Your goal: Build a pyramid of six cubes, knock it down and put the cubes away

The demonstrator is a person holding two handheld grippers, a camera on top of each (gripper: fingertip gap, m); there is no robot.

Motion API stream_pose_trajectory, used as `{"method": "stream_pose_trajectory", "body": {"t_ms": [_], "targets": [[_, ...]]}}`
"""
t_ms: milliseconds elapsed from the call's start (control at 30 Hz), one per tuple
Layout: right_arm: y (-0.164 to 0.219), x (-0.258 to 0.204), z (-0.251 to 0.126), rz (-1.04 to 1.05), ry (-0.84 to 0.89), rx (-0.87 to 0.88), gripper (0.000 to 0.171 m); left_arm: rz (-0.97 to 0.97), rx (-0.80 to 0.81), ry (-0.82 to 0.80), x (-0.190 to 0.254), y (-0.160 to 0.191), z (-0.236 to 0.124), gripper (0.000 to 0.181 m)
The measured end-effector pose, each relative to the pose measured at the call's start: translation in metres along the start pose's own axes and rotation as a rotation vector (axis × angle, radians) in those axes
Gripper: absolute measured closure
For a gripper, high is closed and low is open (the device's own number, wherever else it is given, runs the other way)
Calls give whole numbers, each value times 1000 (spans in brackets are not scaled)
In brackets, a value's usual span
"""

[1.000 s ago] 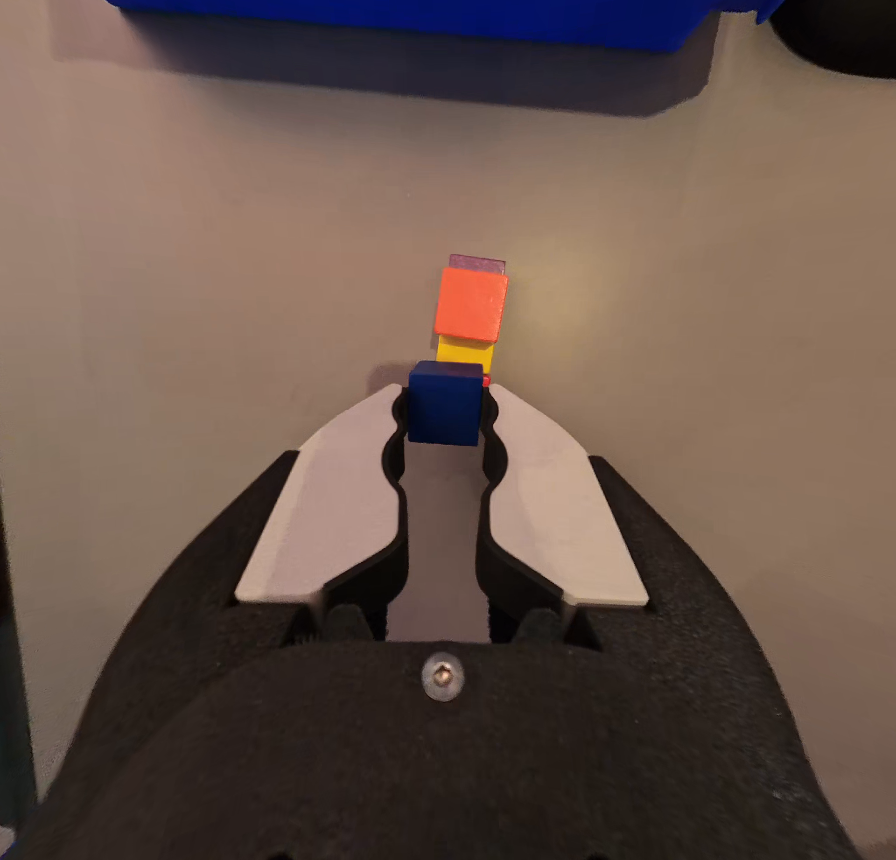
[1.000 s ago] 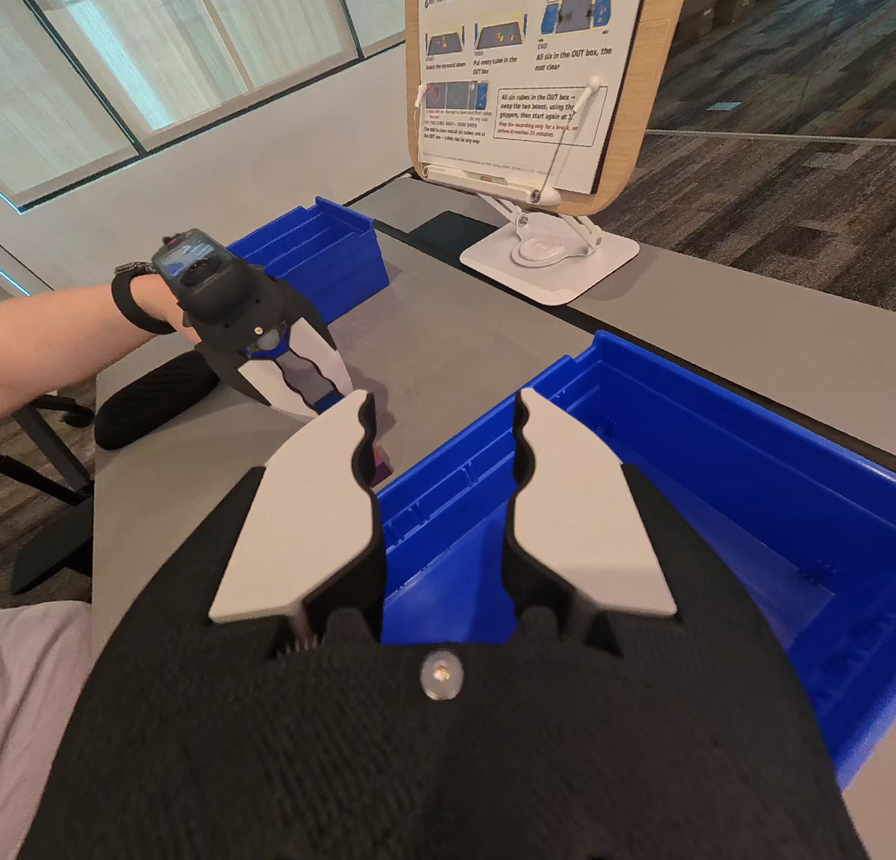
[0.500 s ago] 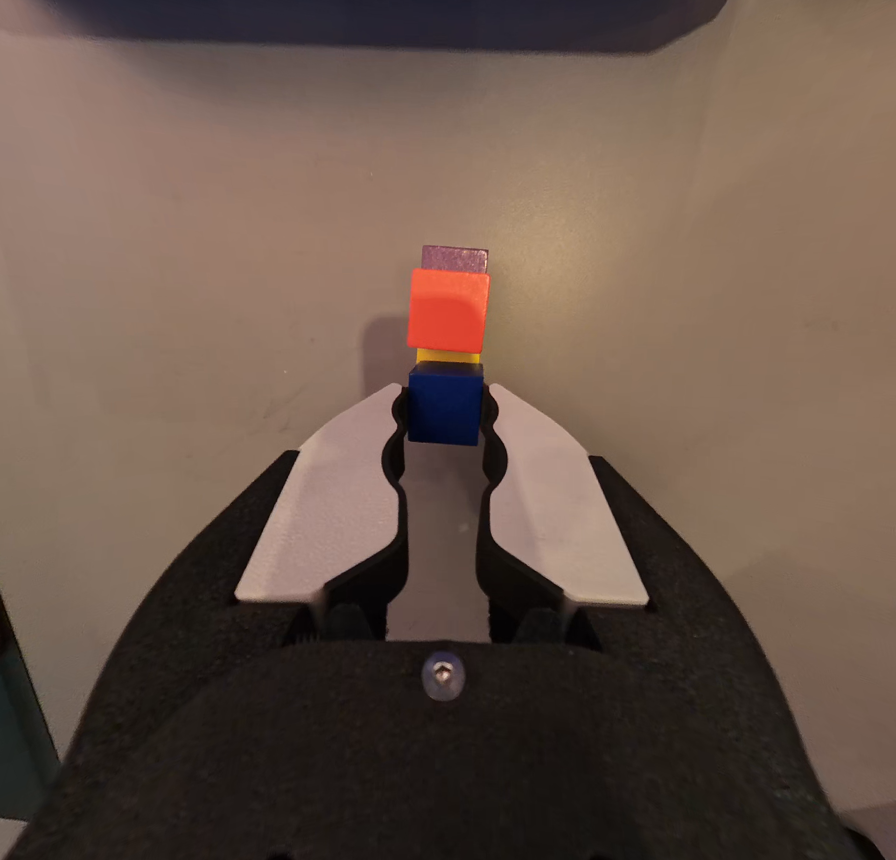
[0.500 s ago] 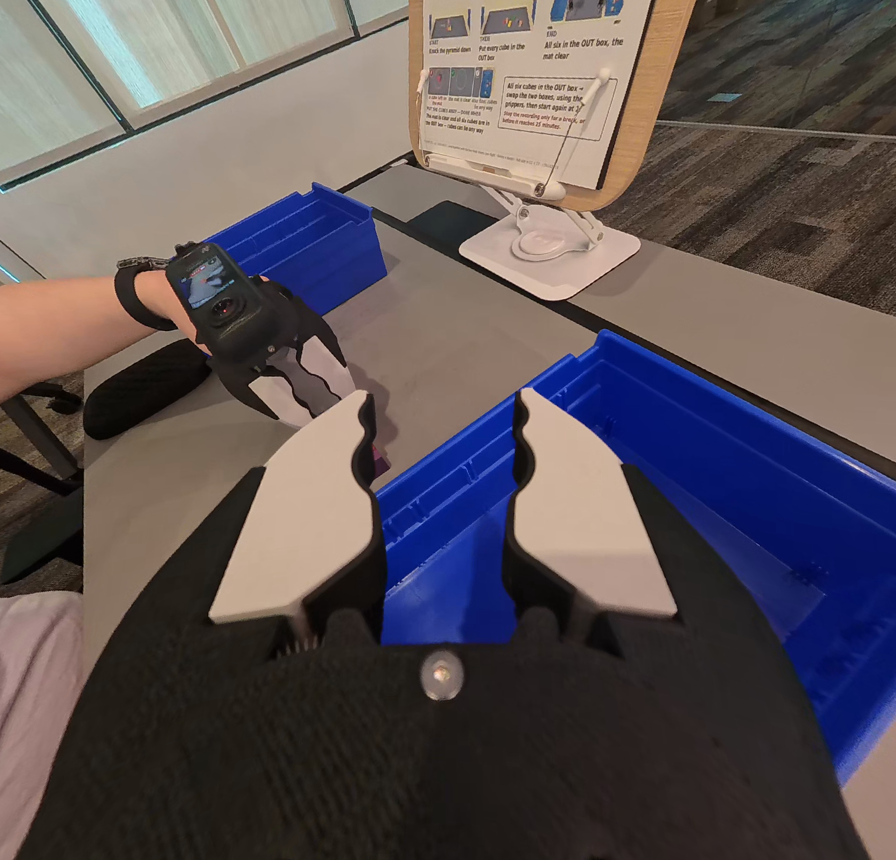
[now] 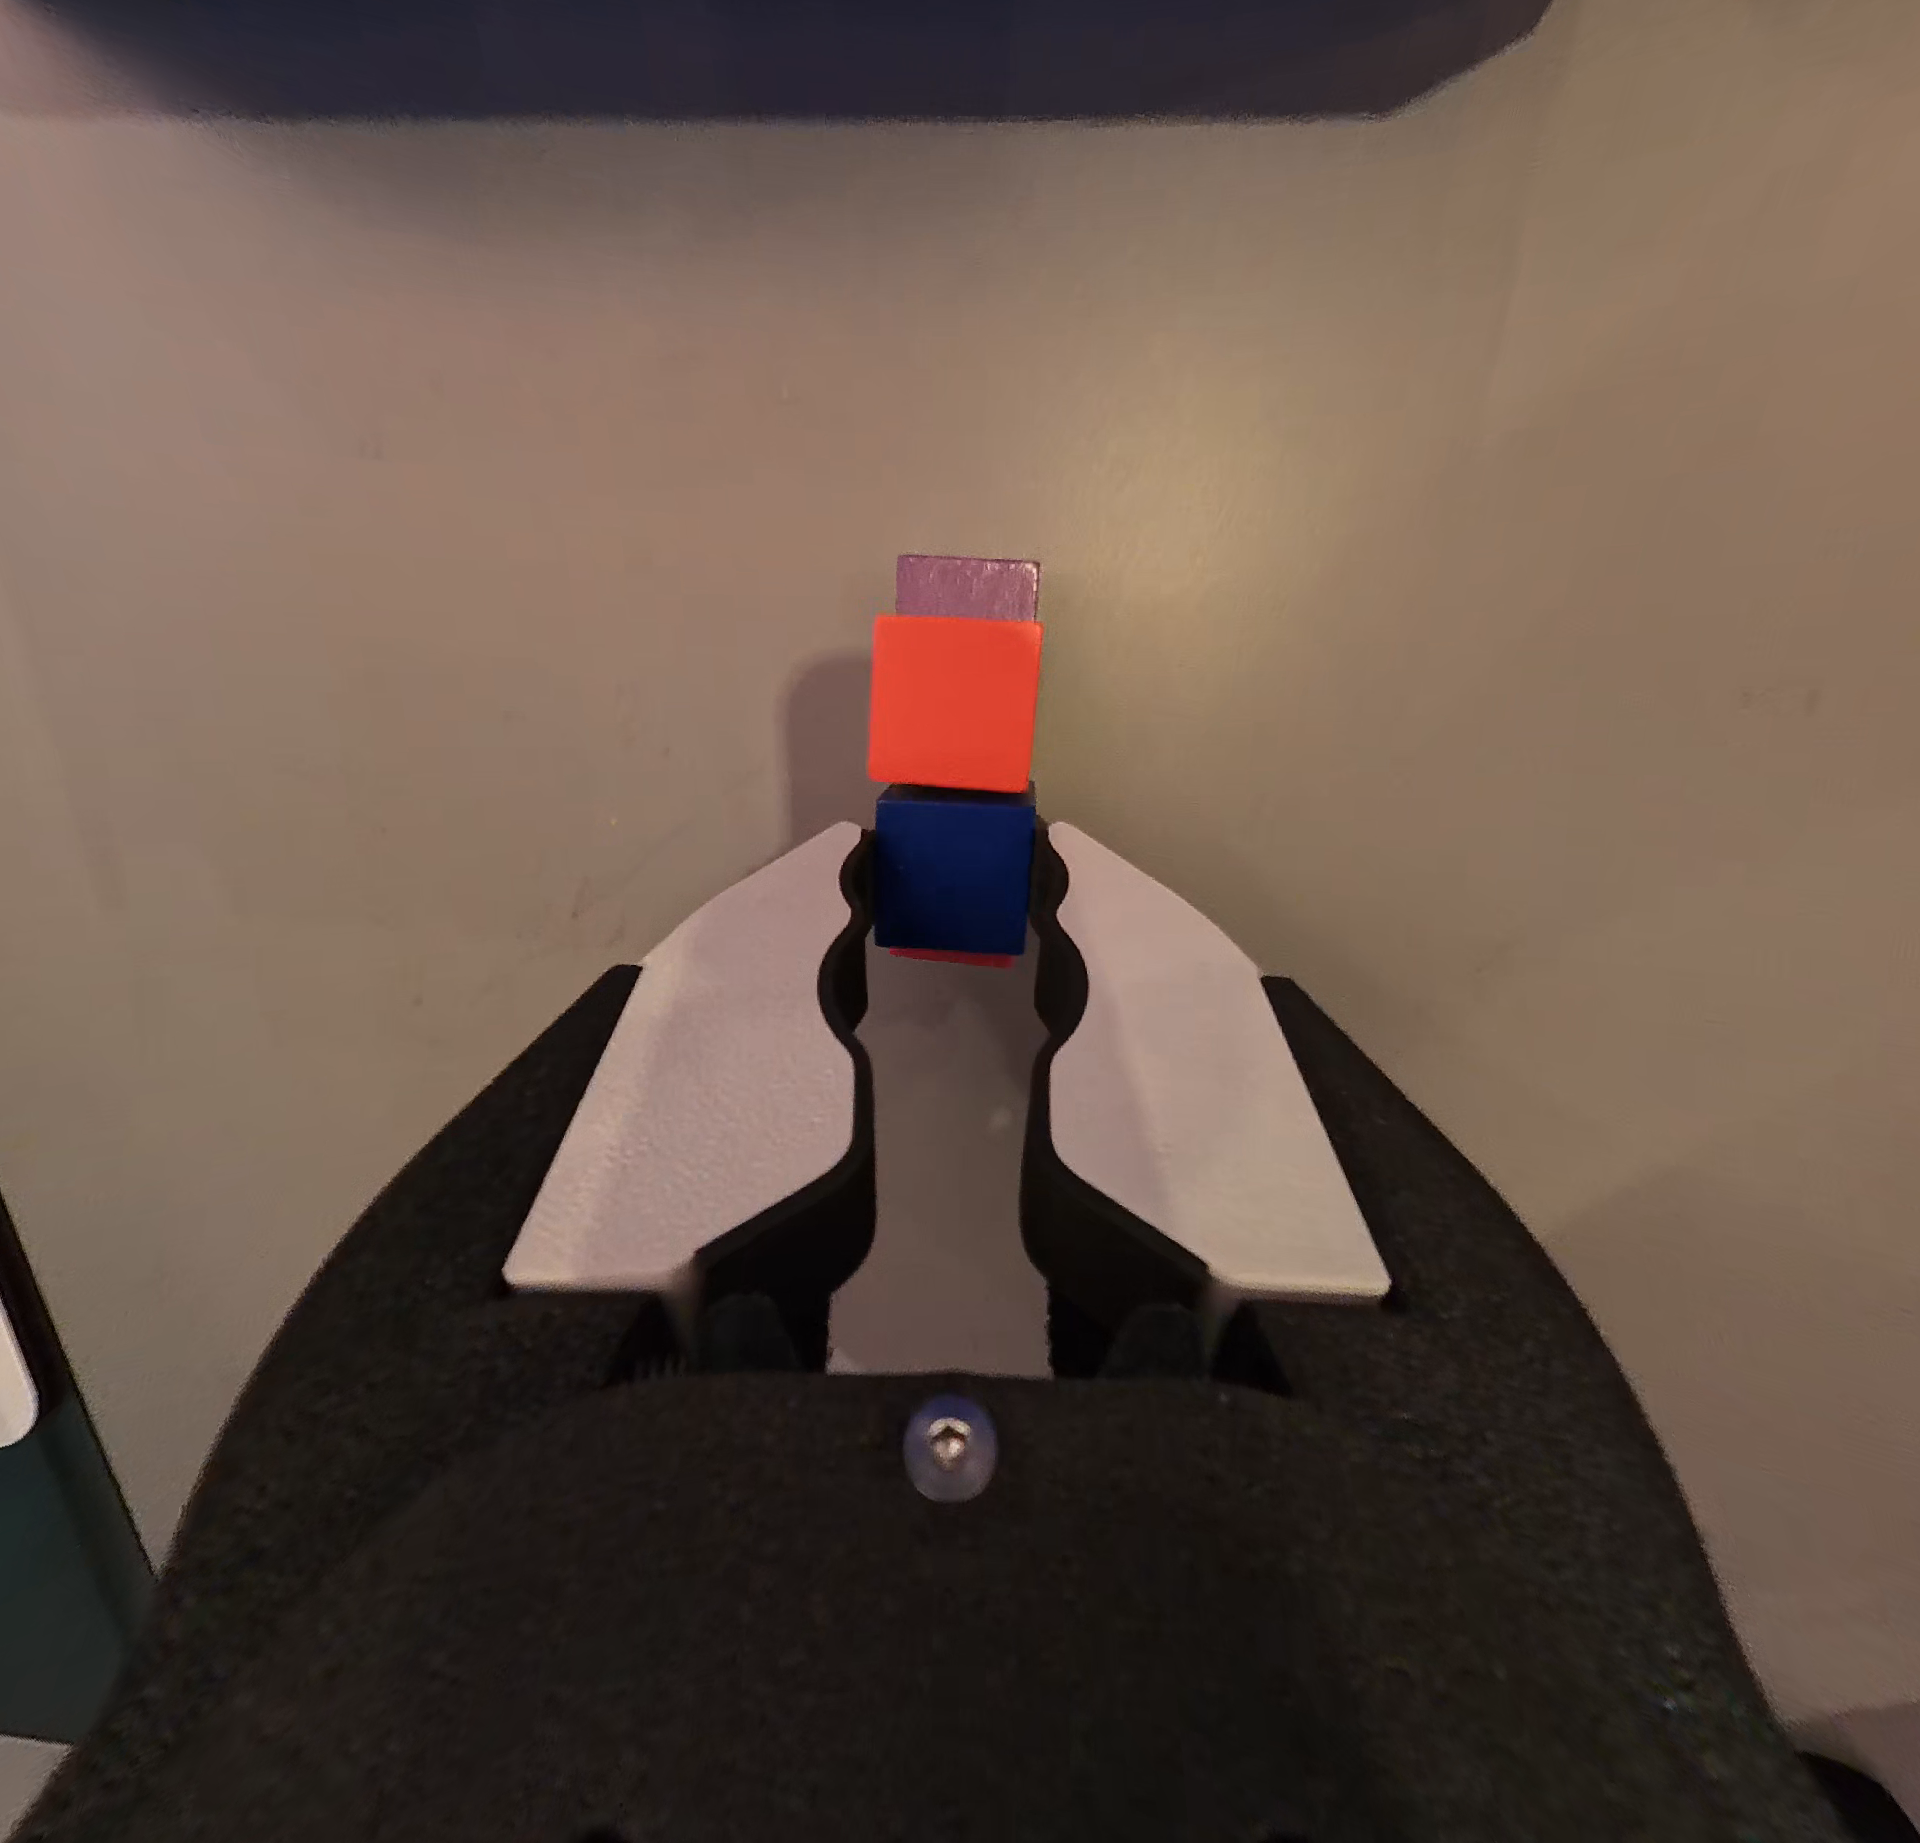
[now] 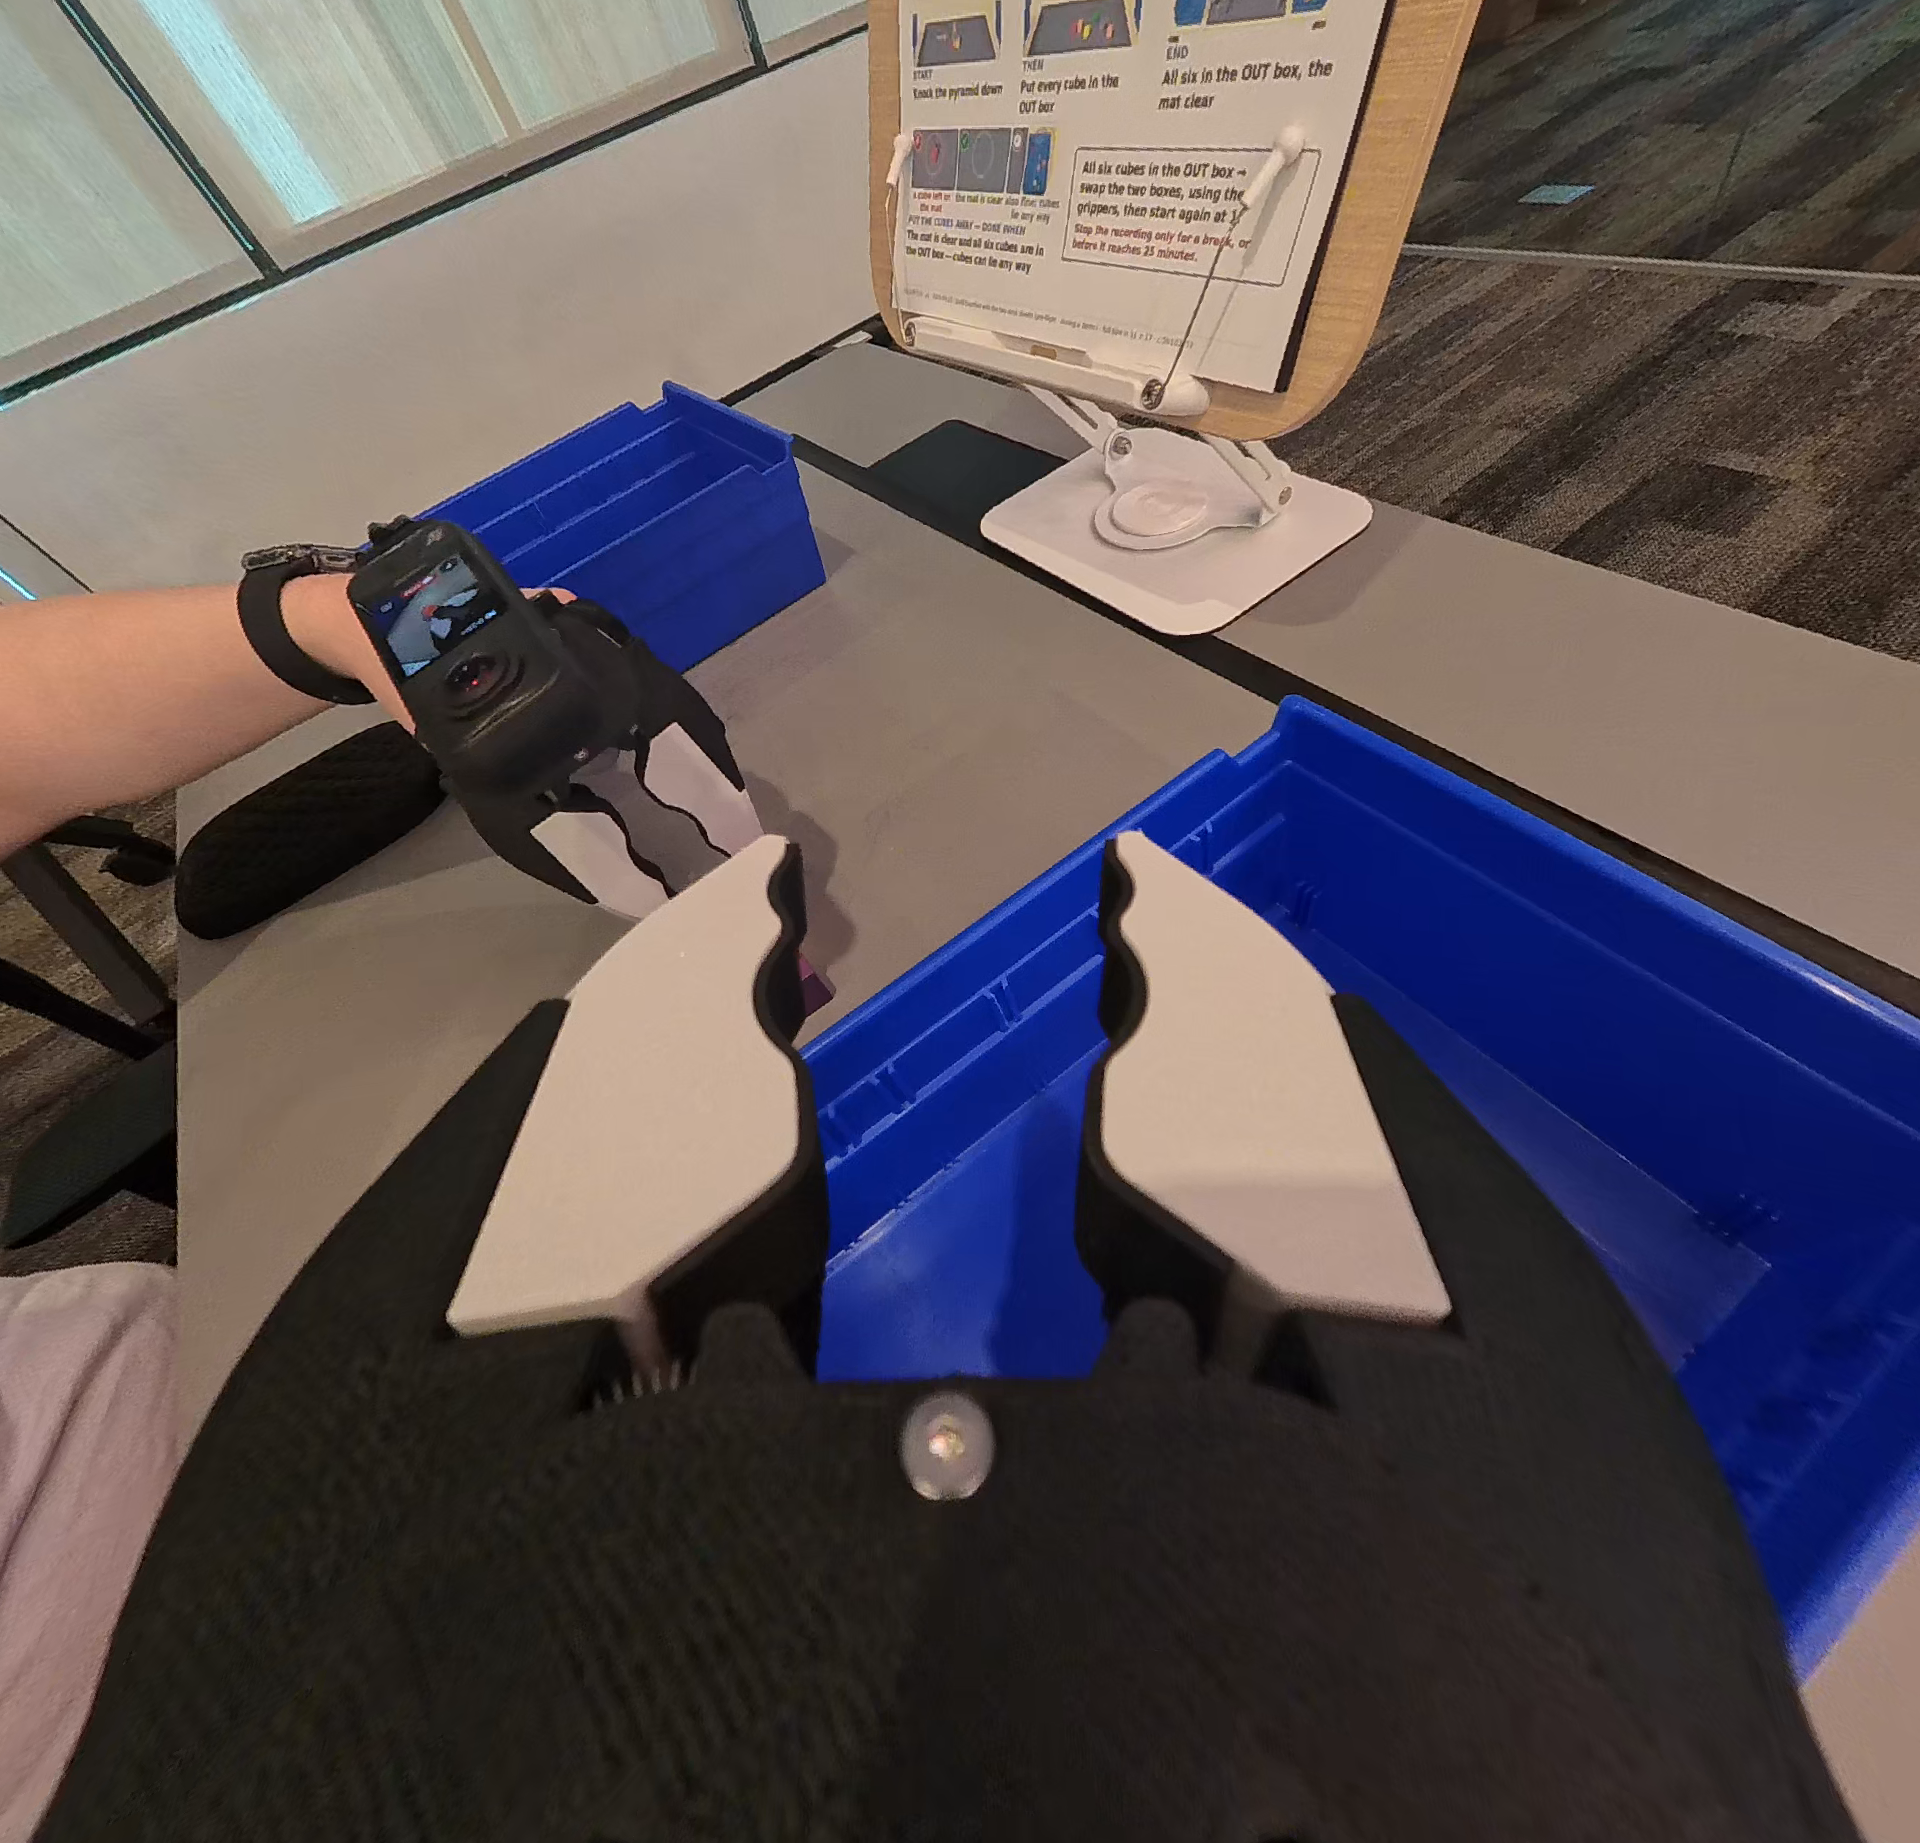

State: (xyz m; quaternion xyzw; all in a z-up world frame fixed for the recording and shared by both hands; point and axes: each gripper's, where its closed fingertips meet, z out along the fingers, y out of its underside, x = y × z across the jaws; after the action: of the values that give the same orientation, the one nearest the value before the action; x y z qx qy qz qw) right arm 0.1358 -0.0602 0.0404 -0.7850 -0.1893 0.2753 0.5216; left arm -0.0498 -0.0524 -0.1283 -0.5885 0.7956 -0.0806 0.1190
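My left gripper (image 5: 954,884) is shut on a dark blue cube (image 5: 954,874), looking down at the grey table. An orange cube (image 5: 954,702) lies just beyond it, and a purple cube (image 5: 966,588) shows behind that. A thin red edge (image 5: 951,954) shows right under the blue cube; I cannot tell if they touch. My right gripper (image 6: 945,868) is open and empty above the near blue bin (image 6: 1507,962). The left gripper (image 6: 686,848) also shows in the right wrist view; a purple cube's corner (image 6: 816,985) peeks past my right gripper's left finger.
A second blue bin (image 6: 644,505) stands at the far side of the table, and a bin edge (image 5: 779,17) shows across the top of the left wrist view. A document stand (image 6: 1143,505) is at the back. A black wrist rest (image 6: 301,827) lies at the left edge. Across from one pair of fingers to the other is roughly 25 cm.
My left gripper, still holding the blue cube, has shifted over the row of cubes; the yellow cube is now hidden and a red edge shows beneath. The right gripper has barely moved.
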Motion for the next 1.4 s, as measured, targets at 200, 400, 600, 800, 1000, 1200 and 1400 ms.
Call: {"method": "stream_pose_trajectory", "body": {"t_ms": [200,400,600,800,1000,1200,1400], "targets": [[1,2,1,2,1,-3,116,2,-20,13,1,1,2,140],[2,4,2,3,4,-12,116,8,19,11,2,-3,-3,138],[7,6,3,8,2,-24,116,22,194,-69,7,-6,-51,133],[3,8,1,30,-5,13,116,-147,472,-419,-35,46,-171,128],[-8,-5,2,-39,0,39,117,-504,565,-698,-90,172,-256,129],[-20,-19,4,-109,4,61,117,-639,335,-679,-107,269,-200,125],[-19,-25,15,-104,-29,47,117,-523,170,-530,-109,292,-120,121]]}}
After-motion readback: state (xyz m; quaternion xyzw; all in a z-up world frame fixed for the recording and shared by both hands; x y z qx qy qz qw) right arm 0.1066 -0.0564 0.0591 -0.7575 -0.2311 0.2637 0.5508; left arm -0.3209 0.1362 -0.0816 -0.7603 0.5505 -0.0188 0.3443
